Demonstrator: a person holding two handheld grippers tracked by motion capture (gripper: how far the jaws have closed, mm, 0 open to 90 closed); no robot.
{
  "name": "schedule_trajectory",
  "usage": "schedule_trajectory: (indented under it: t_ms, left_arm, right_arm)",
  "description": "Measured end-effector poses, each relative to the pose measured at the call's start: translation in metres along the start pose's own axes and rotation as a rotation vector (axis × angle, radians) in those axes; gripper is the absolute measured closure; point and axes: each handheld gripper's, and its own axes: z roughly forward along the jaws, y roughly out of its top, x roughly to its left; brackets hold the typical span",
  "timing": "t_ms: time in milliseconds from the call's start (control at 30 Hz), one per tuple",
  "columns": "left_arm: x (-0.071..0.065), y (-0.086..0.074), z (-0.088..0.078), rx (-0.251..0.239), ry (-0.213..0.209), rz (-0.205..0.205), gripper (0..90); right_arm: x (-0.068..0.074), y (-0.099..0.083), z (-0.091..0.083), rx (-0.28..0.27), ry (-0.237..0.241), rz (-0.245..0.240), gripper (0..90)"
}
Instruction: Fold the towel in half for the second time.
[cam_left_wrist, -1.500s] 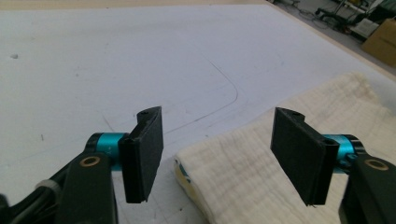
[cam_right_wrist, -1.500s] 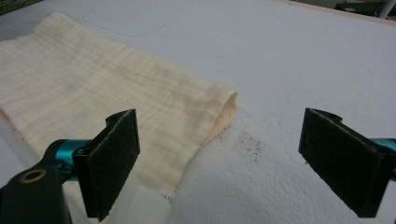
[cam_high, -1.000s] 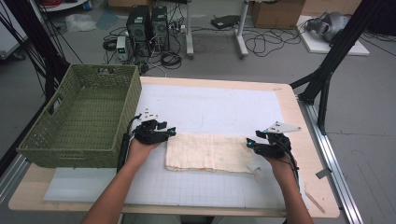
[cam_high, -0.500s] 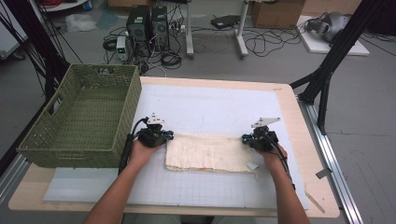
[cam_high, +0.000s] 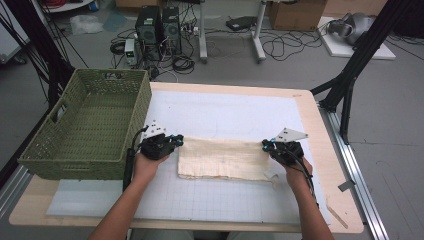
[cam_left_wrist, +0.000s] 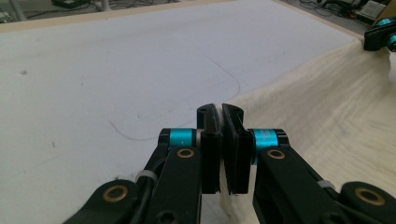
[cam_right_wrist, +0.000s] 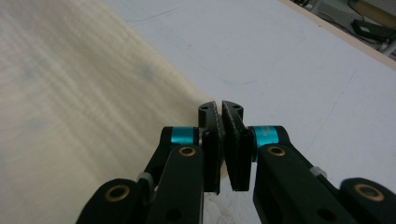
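Observation:
A cream cloth (cam_high: 225, 157) lies folded into a wide strip on the white mat (cam_high: 225, 112). My left gripper (cam_high: 176, 141) is at its far left corner, shut, with the cloth's edge (cam_left_wrist: 317, 102) pinched between the pads. My right gripper (cam_high: 266, 145) is at the far right corner, also shut on the cloth (cam_right_wrist: 70, 93). In the left gripper view the jaws (cam_left_wrist: 220, 111) meet on the fabric, and the other gripper (cam_left_wrist: 380, 36) shows at the far end of the cloth. The right gripper view has its jaws (cam_right_wrist: 220, 107) pressed together on the corner.
A green woven basket (cam_high: 85, 125) stands empty on the table's left side, close to my left hand. The wooden table edge (cam_high: 325, 155) runs along the right. Cables, computer cases and a black stand are on the floor beyond.
Both hands have moved a little forward to the cloth's far corners. Both grippers, whose jaws stood apart earlier, have shut on the cloth.

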Motion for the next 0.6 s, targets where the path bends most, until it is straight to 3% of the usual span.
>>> schedule_trajectory:
  t_ms: [67, 133, 200, 367, 500, 600]
  left_arm:
    - [-0.004, 0.000, -0.003, 0.023, -0.015, -0.013, 85.6]
    - [-0.010, 0.000, -0.008, 0.002, -0.012, 0.004, 85.6]
    - [-0.014, -0.001, -0.012, 0.017, -0.020, 0.010, 85.6]
    - [-0.023, -0.010, -0.026, 0.021, -0.030, 0.022, 85.6]
    - [-0.027, -0.016, -0.036, 0.001, -0.041, 0.018, 85.6]
    - [-0.029, -0.022, -0.041, 0.012, -0.040, 0.023, 85.4]
  right_arm:
    - [0.002, -0.006, -0.004, -0.008, 0.015, 0.010, 86.5]
    - [0.004, -0.011, -0.008, -0.017, 0.016, 0.025, 86.5]
    - [0.009, -0.014, -0.013, -0.030, 0.028, 0.023, 86.5]
    - [0.024, -0.023, -0.030, -0.057, 0.033, -0.020, 86.3]
    - [0.033, -0.028, -0.043, -0.088, 0.039, -0.022, 86.4]
    - [0.041, -0.030, -0.047, -0.090, 0.050, -0.044, 86.3]
